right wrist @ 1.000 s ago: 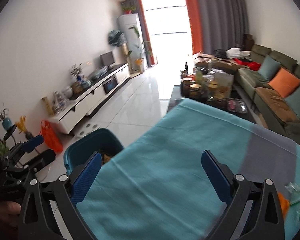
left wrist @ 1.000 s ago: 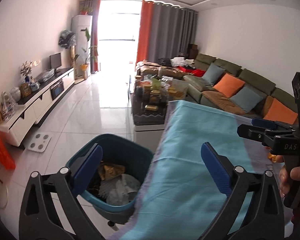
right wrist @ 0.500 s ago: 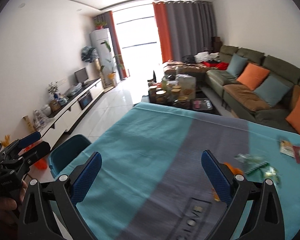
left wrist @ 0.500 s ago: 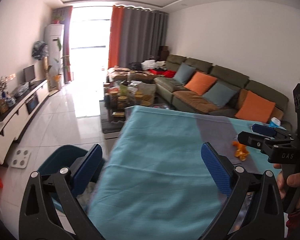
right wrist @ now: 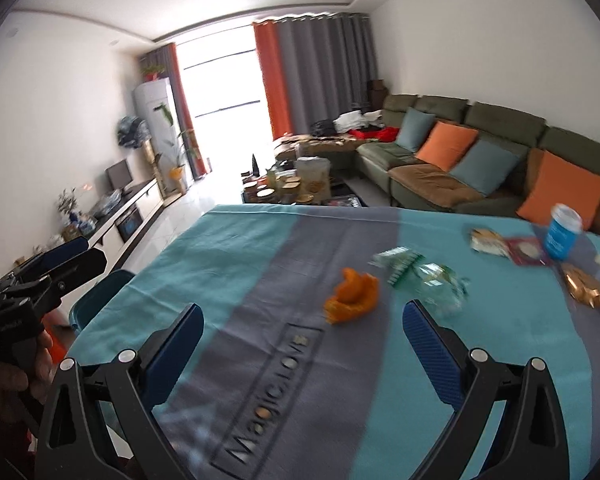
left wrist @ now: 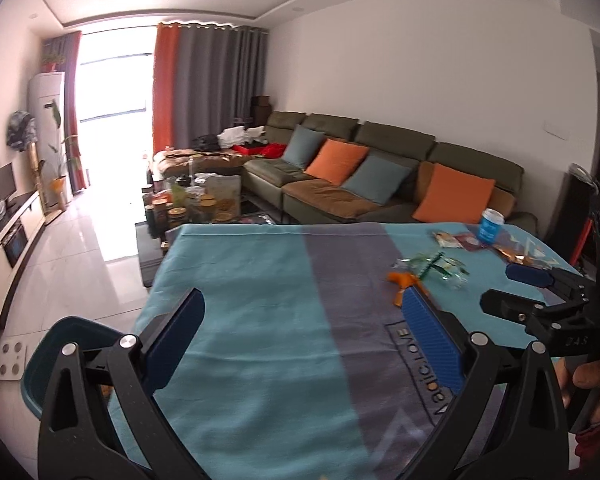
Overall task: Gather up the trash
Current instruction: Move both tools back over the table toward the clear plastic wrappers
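Observation:
Trash lies on the teal and grey tablecloth: an orange peel, a crumpled clear wrapper with green print, flat snack packets, a gold foil wrapper and a blue cup. My right gripper hovers open just short of the peel, nothing between its fingers. My left gripper is open over the table's near left part, holding nothing. The peel and wrapper lie ahead and right of it. A teal bin stands on the floor at the table's left edge.
A person's hand holds the right gripper's handle. Beyond the table are a coffee table with jars, a green sofa with orange and blue cushions, and a white TV cabinet along the left wall. Tiled floor lies between.
Both views have swung right, from the bin and table's left edge to the table top. The trash pile came into sight and the bin slid to the left margin. Both grippers stayed open.

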`<state>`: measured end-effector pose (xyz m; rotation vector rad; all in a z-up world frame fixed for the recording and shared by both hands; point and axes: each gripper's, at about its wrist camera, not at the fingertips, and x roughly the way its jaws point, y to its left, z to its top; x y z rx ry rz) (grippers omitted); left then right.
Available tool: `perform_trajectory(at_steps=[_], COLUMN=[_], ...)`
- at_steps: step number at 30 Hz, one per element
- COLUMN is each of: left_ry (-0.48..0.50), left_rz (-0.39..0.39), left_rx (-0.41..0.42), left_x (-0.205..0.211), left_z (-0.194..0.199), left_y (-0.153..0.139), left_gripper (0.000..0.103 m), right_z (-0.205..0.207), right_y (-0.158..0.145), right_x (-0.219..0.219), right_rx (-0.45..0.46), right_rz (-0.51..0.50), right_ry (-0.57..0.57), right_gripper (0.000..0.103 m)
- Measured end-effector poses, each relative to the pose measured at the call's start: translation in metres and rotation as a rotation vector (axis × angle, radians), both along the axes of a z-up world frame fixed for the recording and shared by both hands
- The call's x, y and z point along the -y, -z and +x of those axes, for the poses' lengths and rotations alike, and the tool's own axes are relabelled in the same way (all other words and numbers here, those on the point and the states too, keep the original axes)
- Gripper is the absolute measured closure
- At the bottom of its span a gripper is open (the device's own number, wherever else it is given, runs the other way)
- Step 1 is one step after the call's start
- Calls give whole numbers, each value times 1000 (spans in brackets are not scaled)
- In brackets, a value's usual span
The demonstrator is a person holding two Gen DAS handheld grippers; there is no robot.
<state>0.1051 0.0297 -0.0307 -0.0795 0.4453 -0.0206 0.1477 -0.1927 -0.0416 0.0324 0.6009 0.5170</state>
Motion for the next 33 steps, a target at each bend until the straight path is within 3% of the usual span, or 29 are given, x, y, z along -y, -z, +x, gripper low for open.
perform_trajectory(at_steps=[6, 18, 33], left_ry=[70, 175, 215], left_rz=[17, 32, 32], left_rx=[11, 21, -55], left_x=[19, 58, 82], left_z=[10, 39, 118], left_y=[-1, -3, 19], left_gripper=[6, 6, 6], right_z=[-12, -3, 77], right_y=[7, 6, 42], right_x=[37, 66, 80], right_rx=[3, 15, -161], right_rz=[33, 22, 9], right_ry=[109, 198, 263], right_gripper=[7, 7, 7])
